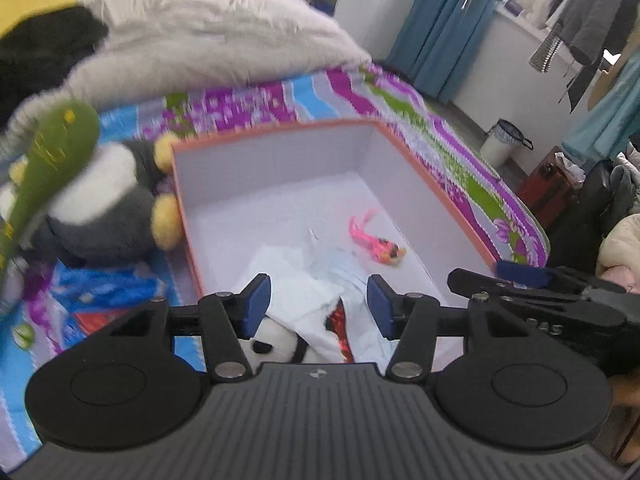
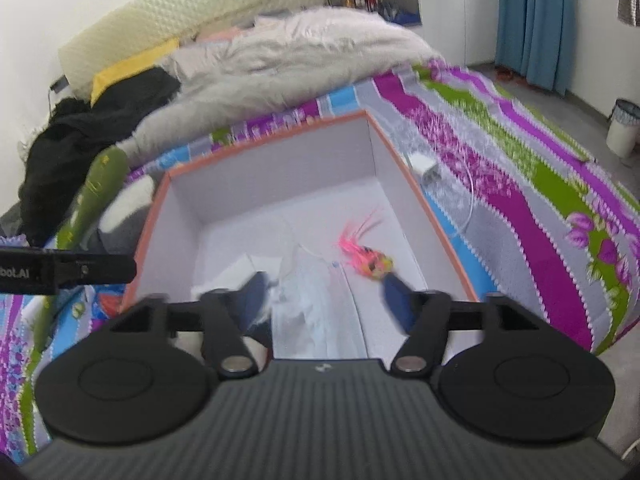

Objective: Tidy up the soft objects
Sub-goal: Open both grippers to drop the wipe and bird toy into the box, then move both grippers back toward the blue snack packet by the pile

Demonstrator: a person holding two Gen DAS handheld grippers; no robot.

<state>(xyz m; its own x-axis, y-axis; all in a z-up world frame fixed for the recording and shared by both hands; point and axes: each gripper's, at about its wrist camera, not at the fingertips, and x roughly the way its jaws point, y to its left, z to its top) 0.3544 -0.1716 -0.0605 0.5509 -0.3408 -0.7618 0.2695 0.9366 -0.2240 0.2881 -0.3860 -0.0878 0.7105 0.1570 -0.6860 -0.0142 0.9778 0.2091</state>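
An orange-rimmed white box (image 1: 436,196) lies on the bed. Inside it are a pink feathered toy (image 1: 380,246), crumpled white cloth (image 1: 304,276) and, at the near end, a panda plush (image 1: 272,346) with something red beside it. My left gripper (image 1: 318,300) hovers open over the panda and cloth, its pads touching nothing. In the right wrist view my right gripper (image 2: 325,294) stands open above the box (image 2: 420,200), over a thin white bag (image 2: 312,300), with the pink toy (image 2: 368,260) just beyond its right pad. Nothing is pressed between its pads.
Left of the box a grey and white penguin plush (image 1: 112,208) and a long green plush (image 1: 48,152) lie on the striped bedspread (image 1: 460,152). A fluffy grey blanket (image 2: 280,64) and black clothing (image 2: 80,132) fill the bed's far end. A white charger (image 2: 424,168) sits right of the box.
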